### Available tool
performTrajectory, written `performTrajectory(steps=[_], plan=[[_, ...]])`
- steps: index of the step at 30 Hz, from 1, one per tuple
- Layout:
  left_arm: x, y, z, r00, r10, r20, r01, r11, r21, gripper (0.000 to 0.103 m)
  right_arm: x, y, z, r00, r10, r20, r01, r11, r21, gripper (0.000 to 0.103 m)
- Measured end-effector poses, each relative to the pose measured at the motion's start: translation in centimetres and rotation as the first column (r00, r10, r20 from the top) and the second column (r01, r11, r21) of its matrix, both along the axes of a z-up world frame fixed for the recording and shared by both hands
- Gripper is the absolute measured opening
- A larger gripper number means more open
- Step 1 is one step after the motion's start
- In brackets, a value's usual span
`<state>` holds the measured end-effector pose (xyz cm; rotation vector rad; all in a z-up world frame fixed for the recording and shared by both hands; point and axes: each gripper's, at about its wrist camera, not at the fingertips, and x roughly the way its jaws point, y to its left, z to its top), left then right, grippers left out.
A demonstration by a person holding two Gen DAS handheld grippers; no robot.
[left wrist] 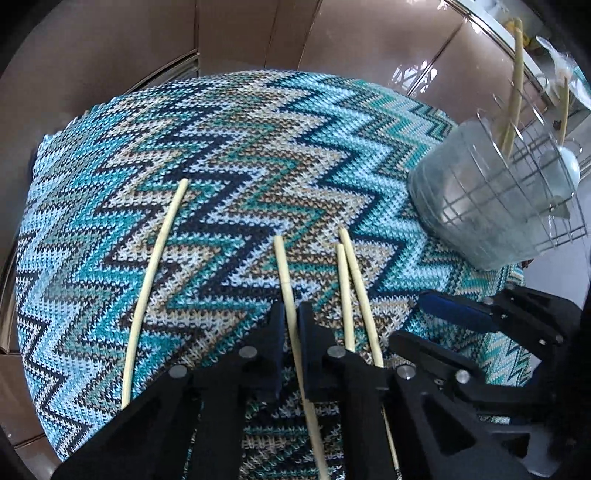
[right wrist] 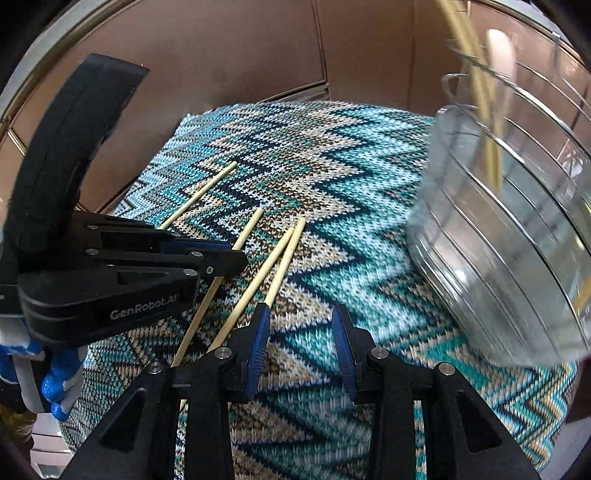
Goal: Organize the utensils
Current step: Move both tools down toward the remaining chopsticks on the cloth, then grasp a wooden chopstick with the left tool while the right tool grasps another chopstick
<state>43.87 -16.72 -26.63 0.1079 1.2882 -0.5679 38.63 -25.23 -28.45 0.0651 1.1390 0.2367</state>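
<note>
Several pale wooden chopsticks lie on a blue zigzag knitted mat (left wrist: 229, 155). My left gripper (left wrist: 291, 314) is shut on one chopstick (left wrist: 286, 273) that runs between its fingers, low over the mat. A pair of chopsticks (left wrist: 351, 280) lies just to its right, and a lone one (left wrist: 155, 266) to its left. My right gripper (right wrist: 301, 325) is open and empty above the mat, beside the pair (right wrist: 273, 266). A wire utensil holder (left wrist: 509, 192) with a clear liner stands at the right with chopsticks (left wrist: 515, 88) and a white spoon (left wrist: 567, 166) in it.
The mat covers a small table with a brown tiled floor (left wrist: 236, 33) beyond its far edge. The holder (right wrist: 509, 229) looms close on the right in the right wrist view. The left gripper body (right wrist: 110, 273) and a blue-gloved hand (right wrist: 59, 380) fill that view's left.
</note>
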Motion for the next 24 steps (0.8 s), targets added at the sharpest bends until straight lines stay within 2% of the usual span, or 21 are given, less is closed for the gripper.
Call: performTrajectory(steps=[2,9,17,22,24], plan=[[0.3,0.4,0.1,1.000,0.006,0.003,-0.006,1.000,-0.009,0.005,0.7,0.2,-0.3,1.000,0.005,-0.022,-0.005,1.000,0.014,0.030],[1.0,2.5,0.0,1.000,0.024,-0.012,-0.025,0.998,-0.065,0.005,2.9,0.8,-0.8,0.998,0.009,-0.066,-0.007,0.999,0.032,0.028],[1.1,3.8,-0.4,0.999,0.042,-0.020,-0.044,0.992,-0.119,0.005,5.3,1.8,-1.6,0.992,0.005,-0.126,-0.007,1.000,-0.020,0.024],[0.0,6.4,-0.2,0.998,0.057,-0.011,-0.058,0.988,-0.144,0.005,6.7,2.1,-1.8,0.989,-0.001,-0.148,-0.005,0.999,-0.040,0.023],[-0.6,6.8,0.3,0.998,0.065,-0.006,-0.065,0.986,-0.152,0.005,6.9,2.2,-1.8,0.989,-0.007,-0.148,0.001,0.999,-0.039,0.015]])
